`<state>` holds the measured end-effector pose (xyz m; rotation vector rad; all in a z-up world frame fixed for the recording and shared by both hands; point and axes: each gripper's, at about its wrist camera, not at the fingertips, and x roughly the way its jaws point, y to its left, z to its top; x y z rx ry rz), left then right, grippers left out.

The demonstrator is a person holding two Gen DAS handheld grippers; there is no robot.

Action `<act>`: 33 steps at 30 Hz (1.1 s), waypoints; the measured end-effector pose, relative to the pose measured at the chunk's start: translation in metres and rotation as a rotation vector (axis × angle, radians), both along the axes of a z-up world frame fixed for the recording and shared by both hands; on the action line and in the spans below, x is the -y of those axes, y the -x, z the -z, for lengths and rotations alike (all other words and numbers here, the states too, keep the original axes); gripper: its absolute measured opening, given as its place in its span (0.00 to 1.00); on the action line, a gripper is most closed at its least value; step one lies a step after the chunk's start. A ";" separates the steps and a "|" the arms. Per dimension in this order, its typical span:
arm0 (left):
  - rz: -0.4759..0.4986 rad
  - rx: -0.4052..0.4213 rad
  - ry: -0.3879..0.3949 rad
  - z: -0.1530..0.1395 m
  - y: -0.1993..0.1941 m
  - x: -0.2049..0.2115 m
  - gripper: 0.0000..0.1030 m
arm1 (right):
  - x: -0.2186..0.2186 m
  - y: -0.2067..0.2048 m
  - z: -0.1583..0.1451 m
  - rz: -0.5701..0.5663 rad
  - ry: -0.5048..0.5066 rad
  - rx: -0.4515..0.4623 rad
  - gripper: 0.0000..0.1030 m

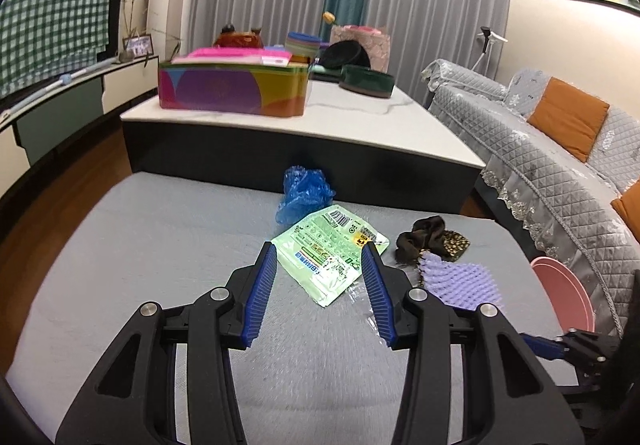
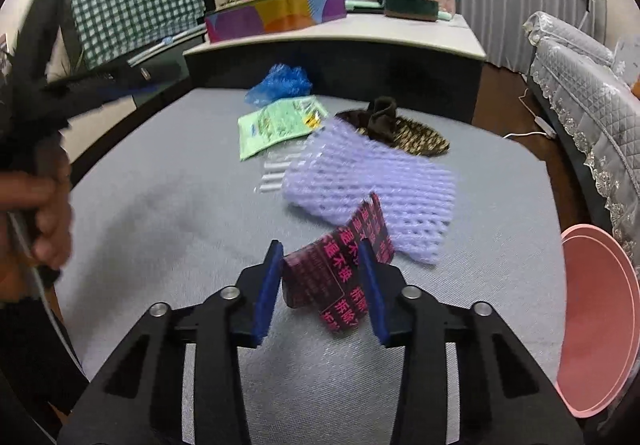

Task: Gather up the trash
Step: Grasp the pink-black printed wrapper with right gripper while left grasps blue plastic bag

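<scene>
Trash: one green packet (image 1: 334, 251), one blue bag (image 1: 304, 195), one purple foam net (image 2: 372, 181) | grey table (image 1: 160, 245), one pink bin (image 2: 600, 309) | left gripper (image 1: 322, 257) open over packet | right gripper (image 2: 322, 259) clamping black-pink wrapper (image 2: 340, 269)

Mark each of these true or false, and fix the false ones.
1. The right gripper has a dark wrapper with pink print between its fingers. True.
2. The green packet lies inside the pink bin. False: it lies on the grey surface, ahead of the left gripper.
3. The left gripper is shut tight. False: its fingers stand apart with nothing pressed between them.
4. A blue plastic bag lies beyond the green packet. True.
5. The purple foam net is beside the dark wrapper. True.
</scene>
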<state>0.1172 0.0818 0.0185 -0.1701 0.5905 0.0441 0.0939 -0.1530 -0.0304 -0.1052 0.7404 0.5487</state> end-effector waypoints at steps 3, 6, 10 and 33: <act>-0.009 -0.019 0.008 0.009 -0.015 0.001 0.42 | 0.005 -0.006 -0.003 0.013 0.009 0.018 0.27; -0.020 -0.038 0.012 0.019 -0.033 0.002 0.41 | 0.015 -0.015 -0.002 0.044 0.000 0.008 0.23; -0.033 -0.048 0.002 0.028 -0.056 0.001 0.40 | 0.032 -0.029 0.001 0.101 -0.023 -0.007 0.18; -0.052 -0.142 0.011 0.061 -0.130 -0.024 0.01 | 0.040 -0.049 0.009 0.113 -0.033 -0.036 0.13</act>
